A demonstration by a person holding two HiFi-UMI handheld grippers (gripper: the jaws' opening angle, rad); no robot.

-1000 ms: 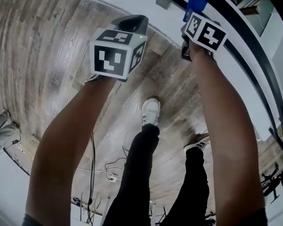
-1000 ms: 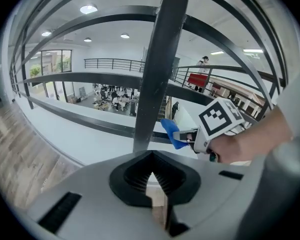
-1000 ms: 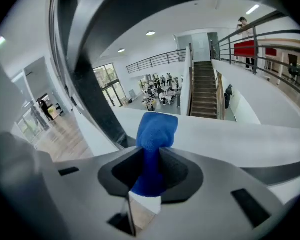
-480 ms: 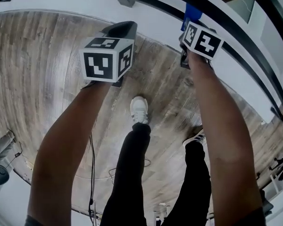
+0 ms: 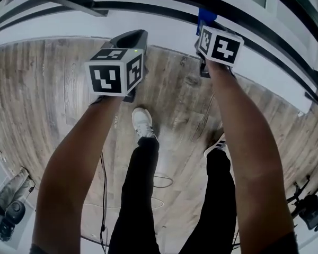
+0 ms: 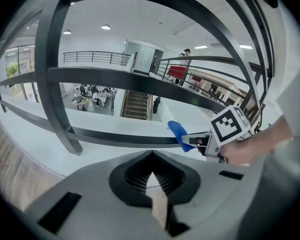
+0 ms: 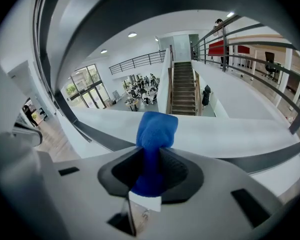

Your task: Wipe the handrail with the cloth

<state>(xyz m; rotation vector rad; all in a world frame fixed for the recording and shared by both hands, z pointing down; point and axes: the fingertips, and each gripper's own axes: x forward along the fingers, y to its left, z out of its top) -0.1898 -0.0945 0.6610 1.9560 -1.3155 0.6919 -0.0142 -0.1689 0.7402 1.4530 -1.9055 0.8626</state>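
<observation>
The black metal handrail [image 5: 148, 5] curves across the top of the head view, above a white ledge. My right gripper [image 5: 203, 26] is shut on a blue cloth [image 5: 205, 15], which sticks up against the rail's lower bar. In the right gripper view the cloth [image 7: 156, 131] bulges out of the shut gripper [image 7: 151, 166], with a dark rail bar [image 7: 102, 140] just behind it. My left gripper [image 5: 130, 36] hovers left of it, short of the rail. The left gripper view shows that gripper [image 6: 152, 170] shut on nothing, facing the bars [image 6: 140, 81] and the cloth [image 6: 177, 133].
Below me are a wooden floor [image 5: 47, 89], the person's legs and white shoes [image 5: 142, 121], and cables [image 5: 103, 194] on the floor. Past the rail lies an open atrium with a staircase [image 7: 182, 91] and people far below.
Both grippers and the cloth have come nearer the rail, which now fills more of the view's top. The person's feet have shifted along the floor.
</observation>
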